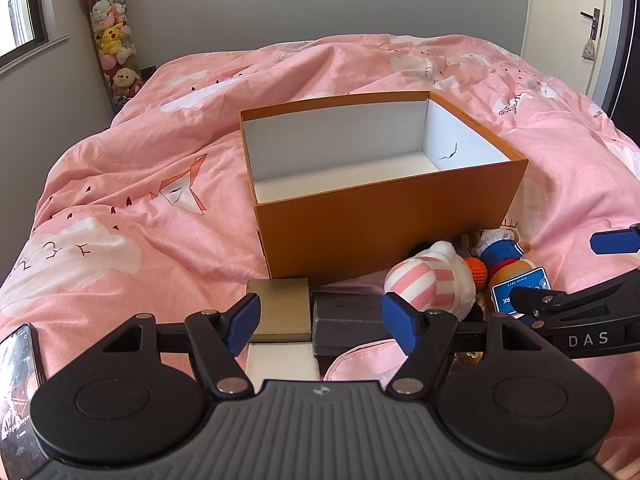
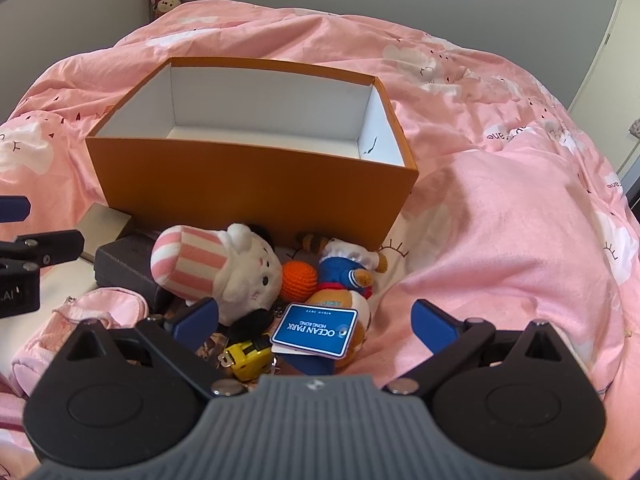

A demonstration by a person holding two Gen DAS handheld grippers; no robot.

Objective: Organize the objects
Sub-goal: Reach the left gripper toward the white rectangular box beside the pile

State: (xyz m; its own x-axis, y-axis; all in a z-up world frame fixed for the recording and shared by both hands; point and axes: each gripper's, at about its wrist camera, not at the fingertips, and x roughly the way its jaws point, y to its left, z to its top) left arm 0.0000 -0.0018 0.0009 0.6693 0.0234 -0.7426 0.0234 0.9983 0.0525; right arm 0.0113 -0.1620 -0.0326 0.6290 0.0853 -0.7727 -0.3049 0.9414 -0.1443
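Note:
An open orange box (image 1: 384, 216) (image 2: 248, 200) with a white, bare inside stands on the pink bed. In front of it lies a pile: a pink-striped plush (image 2: 208, 264) (image 1: 428, 280), an orange knit ball (image 2: 298, 278), a plush in a blue suit (image 2: 340, 270), a blue Ocean Park card (image 2: 316, 330), a yellow tape measure (image 2: 248, 356), a dark grey case (image 1: 344, 316) (image 2: 124, 264) and a gold box (image 1: 280, 312). My left gripper (image 1: 322, 322) is open above the gold box and grey case. My right gripper (image 2: 316, 322) is open over the card.
A pink pouch (image 2: 92, 316) lies at the left of the pile. A phone (image 1: 18, 392) lies at the bed's left edge. A tube of plush toys (image 1: 110, 36) stands in the far left corner. A door (image 1: 576, 20) is at the right.

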